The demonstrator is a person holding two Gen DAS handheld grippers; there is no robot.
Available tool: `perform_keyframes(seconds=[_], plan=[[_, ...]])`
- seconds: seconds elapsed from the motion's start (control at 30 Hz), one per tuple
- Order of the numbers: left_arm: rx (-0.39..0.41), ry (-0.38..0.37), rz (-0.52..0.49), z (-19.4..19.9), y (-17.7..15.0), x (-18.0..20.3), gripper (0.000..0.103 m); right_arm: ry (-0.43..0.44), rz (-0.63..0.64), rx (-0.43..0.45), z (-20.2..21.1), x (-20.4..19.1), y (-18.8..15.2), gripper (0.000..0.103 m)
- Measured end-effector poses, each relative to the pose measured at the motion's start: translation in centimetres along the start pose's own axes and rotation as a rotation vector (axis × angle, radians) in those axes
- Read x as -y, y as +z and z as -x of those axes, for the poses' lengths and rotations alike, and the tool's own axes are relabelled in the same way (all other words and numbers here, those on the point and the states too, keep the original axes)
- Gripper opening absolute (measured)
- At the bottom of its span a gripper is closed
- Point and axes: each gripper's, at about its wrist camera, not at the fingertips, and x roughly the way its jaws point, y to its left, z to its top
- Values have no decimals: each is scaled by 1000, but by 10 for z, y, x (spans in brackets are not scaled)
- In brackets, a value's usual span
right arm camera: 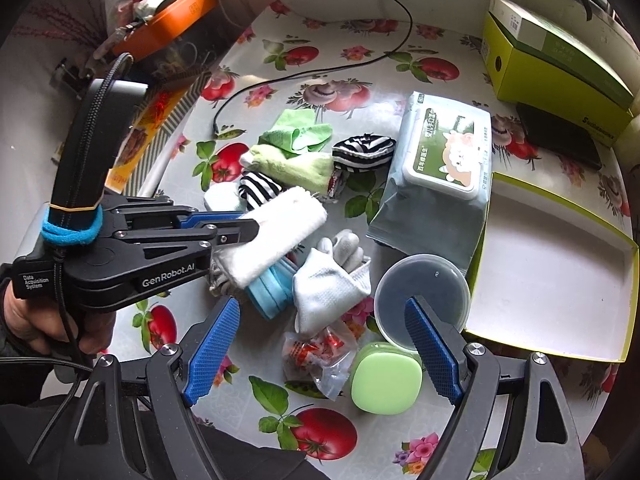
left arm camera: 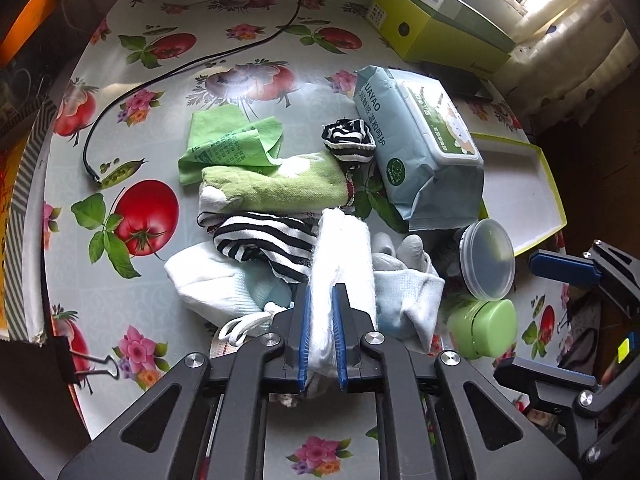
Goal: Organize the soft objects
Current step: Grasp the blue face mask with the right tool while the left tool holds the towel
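The left gripper (left arm camera: 320,336) is clamped on a rolled white towel (left arm camera: 344,256), lifted above the sock pile on the worktop (left arm camera: 160,152); the right gripper (right arm camera: 324,344) hangs wide and empty near the clear lid (right arm camera: 420,300). The hold is near one end (most of the roll overhangs), so I judge it could droop, unroll, or snag the striped sock (left arm camera: 260,240)

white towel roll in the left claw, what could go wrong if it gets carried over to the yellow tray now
1. The left claw pinches only one end of the white towel roll, so the free end may sag or unroll.
2. The clear lidded tub and green case lie before the yellow tray; a low pass could knock them.
3. The open right claw sits in that path.
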Motion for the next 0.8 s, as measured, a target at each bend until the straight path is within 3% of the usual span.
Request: perform_keyframes(seconds=[0.37, 0.73, 0.8], plan=[[112, -76, 134, 47, -4, -32, 9, 18, 39, -30, -13, -11, 6, 80], [162, -30, 243, 64, -11, -72, 9, 43, 238, -95, -57, -54, 21, 66], [168, -26, 259, 67, -14, -77, 10, 45, 284, -118, -70, -62, 23, 59]])
